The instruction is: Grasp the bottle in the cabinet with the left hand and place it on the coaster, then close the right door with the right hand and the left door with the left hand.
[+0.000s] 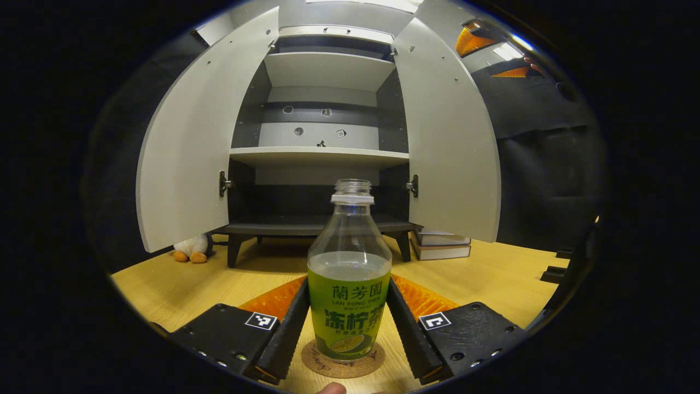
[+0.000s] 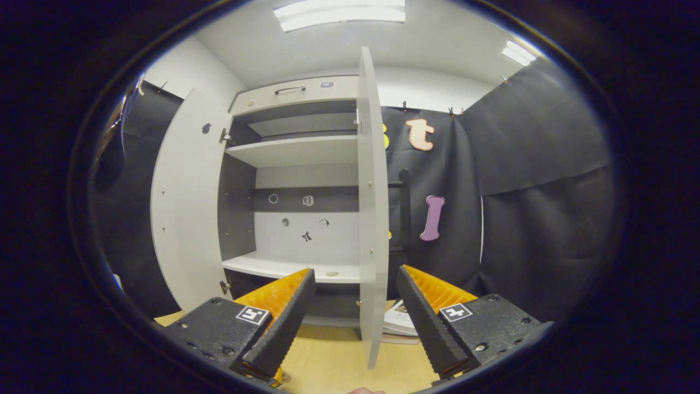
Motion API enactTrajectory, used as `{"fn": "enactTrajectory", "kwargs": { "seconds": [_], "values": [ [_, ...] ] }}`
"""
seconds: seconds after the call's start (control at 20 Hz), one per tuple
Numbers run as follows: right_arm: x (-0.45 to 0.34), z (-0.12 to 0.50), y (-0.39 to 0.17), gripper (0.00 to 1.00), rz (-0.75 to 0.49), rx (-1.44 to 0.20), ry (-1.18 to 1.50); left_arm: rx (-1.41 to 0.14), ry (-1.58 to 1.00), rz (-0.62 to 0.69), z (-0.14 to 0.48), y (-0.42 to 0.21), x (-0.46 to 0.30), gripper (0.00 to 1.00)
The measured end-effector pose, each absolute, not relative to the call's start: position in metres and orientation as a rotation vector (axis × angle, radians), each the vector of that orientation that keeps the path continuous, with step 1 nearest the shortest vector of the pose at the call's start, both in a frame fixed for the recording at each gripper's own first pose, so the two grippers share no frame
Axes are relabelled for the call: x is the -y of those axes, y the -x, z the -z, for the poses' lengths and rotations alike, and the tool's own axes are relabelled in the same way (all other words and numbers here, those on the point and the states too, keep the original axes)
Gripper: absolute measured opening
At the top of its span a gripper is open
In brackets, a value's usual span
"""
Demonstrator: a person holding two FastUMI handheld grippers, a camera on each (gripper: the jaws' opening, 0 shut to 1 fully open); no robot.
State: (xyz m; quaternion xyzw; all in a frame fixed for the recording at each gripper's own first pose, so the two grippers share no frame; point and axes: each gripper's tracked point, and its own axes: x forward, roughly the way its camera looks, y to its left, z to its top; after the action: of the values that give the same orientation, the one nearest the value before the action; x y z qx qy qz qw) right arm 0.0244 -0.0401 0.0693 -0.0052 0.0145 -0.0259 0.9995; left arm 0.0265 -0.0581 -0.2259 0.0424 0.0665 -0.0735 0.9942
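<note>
At the bottom centre of the left gripper view, the bottle point(image 1: 349, 284) stands upright on the coaster point(image 1: 343, 361), the left gripper point(image 1: 348, 336) holding it between its fingers. Behind it the cabinet point(image 1: 322, 156) has both doors open. Low in the right gripper view, the right gripper point(image 2: 353, 323) has its fingers wide apart around the right door point(image 2: 372, 208) edge, not touching.

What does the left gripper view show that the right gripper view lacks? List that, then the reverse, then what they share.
Left gripper view: the bottle standing on the coaster, held by the left hand-held gripper; a plush toy beside the cabinet.
Right gripper view: the open right hand-held gripper, facing the right door edge-on; ceiling lights.
Both: the cabinet with both doors open, the books, the wooden table.
</note>
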Motion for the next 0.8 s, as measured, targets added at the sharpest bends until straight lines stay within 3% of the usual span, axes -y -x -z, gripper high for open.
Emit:
{"fn": "enactTrajectory", "kwargs": {
  "seconds": [0.1,0.25,0.8],
  "values": [
    [0.039,-0.066,-0.027,0.94,0.047,-0.035,0.005,-0.130,-0.084,0.151,0.221,-0.025,0.056,0.85],
    [0.039,-0.061,-0.029,0.99,0.040,-0.046,0.005,-0.103,-0.080,0.170,0.203,-0.023,0.059,0.95],
    [0.062,-0.047,-0.018,0.99,0.100,0.028,-0.045,-0.019,-0.029,0.189,0.070,-0.033,0.053,0.95]
  ]
}}
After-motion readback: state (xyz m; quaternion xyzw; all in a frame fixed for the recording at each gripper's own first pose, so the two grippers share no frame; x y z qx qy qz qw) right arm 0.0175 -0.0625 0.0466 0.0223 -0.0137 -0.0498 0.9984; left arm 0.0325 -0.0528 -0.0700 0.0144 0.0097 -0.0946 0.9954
